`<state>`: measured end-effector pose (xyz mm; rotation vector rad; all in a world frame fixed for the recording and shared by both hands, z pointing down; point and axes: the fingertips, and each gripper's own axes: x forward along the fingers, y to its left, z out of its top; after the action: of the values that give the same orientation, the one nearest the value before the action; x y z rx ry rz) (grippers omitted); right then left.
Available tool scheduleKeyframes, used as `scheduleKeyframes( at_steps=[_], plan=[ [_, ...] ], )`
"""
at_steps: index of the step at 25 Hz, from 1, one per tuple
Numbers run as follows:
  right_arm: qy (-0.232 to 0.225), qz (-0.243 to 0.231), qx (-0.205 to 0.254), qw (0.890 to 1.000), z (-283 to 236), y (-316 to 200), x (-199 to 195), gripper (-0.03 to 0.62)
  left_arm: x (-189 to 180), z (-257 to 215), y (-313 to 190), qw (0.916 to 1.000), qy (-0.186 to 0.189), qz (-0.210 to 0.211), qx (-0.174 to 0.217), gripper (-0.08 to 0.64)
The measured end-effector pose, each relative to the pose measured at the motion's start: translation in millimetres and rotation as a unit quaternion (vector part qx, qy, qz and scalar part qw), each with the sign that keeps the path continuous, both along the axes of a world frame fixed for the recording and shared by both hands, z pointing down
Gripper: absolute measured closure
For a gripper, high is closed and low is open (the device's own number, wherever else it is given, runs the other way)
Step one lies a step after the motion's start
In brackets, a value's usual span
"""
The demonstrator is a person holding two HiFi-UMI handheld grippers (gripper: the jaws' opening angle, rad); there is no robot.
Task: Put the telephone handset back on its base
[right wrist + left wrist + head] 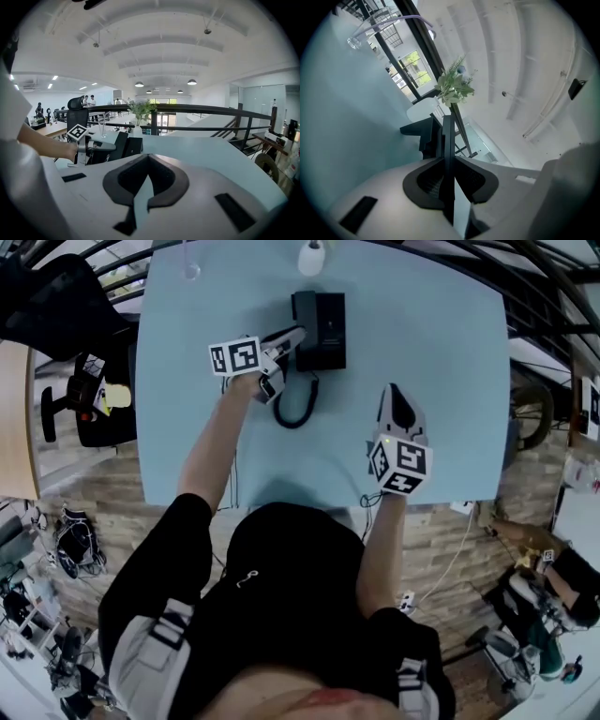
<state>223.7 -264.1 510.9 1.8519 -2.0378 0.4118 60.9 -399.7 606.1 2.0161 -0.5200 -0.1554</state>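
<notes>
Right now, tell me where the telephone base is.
Head view: the telephone base sits far centre on the blue table, coiled cord just nearer; the left gripper, shut on the handset, is at its left edge.

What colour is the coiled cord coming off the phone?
Black. The coiled cord loops on the light blue table; it shows best in the head view.

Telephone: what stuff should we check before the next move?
1. Left gripper grip: jaws closed on a thin dark piece, seemingly the handset. Ok.
2. Base sits flat on the table. Ok.
3. Coiled cord lies in a loose loop in front of the base. Ok.
4. Right gripper is off to the side, jaws shut and empty. Ok.
5. Handset lined up with its cradle: cannot tell.
</notes>
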Motion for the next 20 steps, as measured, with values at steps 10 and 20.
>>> scheduleKeyframes(
  at_steps=[10,20],
  plan=[
    [0.004,0.007,-0.002,1.0,0.6,0.3,5.8,0.603,-2.6,8.8,-4.7,0.9999,-0.008,-0.007,0.001,0.494],
    [0.005,-0.001,0.0,1.0,-1.8,1.9,-0.2,0.603,-2.3,17.0,0.2,0.9911,-0.126,-0.019,0.041,0.484]
  ],
)
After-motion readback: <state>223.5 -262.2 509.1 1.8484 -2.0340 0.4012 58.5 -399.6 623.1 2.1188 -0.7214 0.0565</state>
